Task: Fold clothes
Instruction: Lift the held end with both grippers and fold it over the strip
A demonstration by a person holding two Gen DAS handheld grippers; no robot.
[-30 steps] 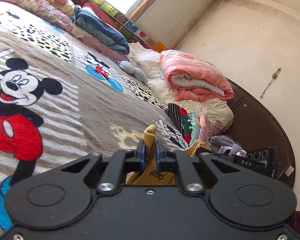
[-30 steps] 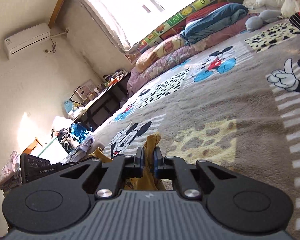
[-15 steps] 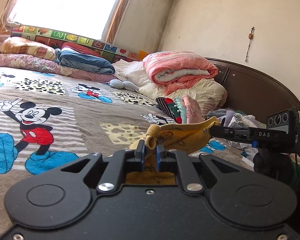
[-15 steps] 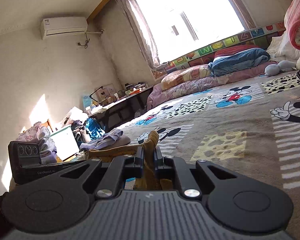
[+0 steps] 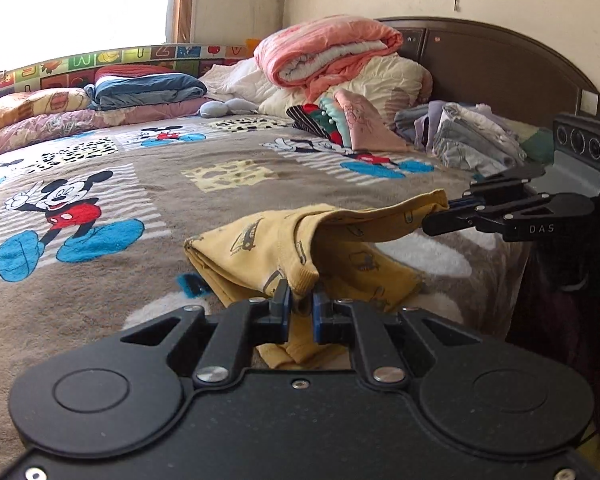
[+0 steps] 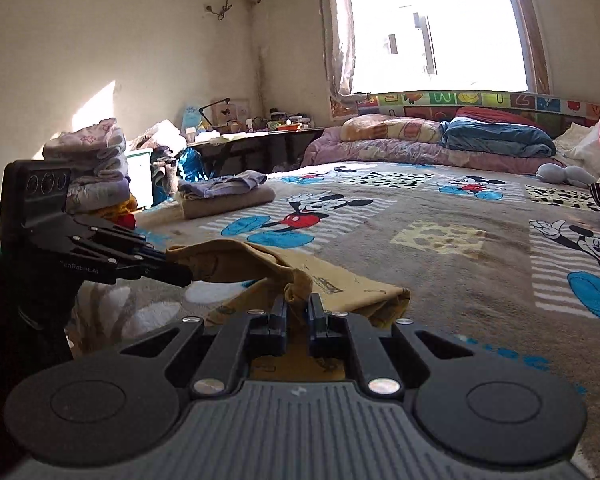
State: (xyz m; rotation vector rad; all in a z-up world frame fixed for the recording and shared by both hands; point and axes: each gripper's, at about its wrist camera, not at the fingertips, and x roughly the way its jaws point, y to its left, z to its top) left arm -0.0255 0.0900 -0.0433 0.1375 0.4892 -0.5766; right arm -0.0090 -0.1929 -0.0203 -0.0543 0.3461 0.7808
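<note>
In the left wrist view, the Mickey Mouse blanket (image 5: 100,168) covers the bed at the left, with folded quilts (image 5: 148,88) stacked along the window side. Toward the middle, the yellow garment (image 5: 284,240) lies partly folded on the blanket near the bed's front edge, its upper layer lifted off the lower one. The left gripper (image 5: 299,307) has its jaws clenched on a ribbed edge of that garment at the bottom centre. Further right, a pink rolled quilt (image 5: 324,52) sits on pillows against the dark headboard (image 5: 500,64), with a heap of loose clothes (image 5: 468,136) beside it. At the far right the right gripper (image 5: 440,212) pinches the garment's other corner, pulling the cloth taut between the two tools. In the right wrist view, the left gripper (image 6: 172,268) appears at the left, its jaws gripping a corner of the yellow garment (image 6: 340,284); behind it lies a small folded stack (image 6: 224,194) on the bed. At centre the right gripper (image 6: 298,312) has its jaws closed on a bunched edge of the garment.
</note>
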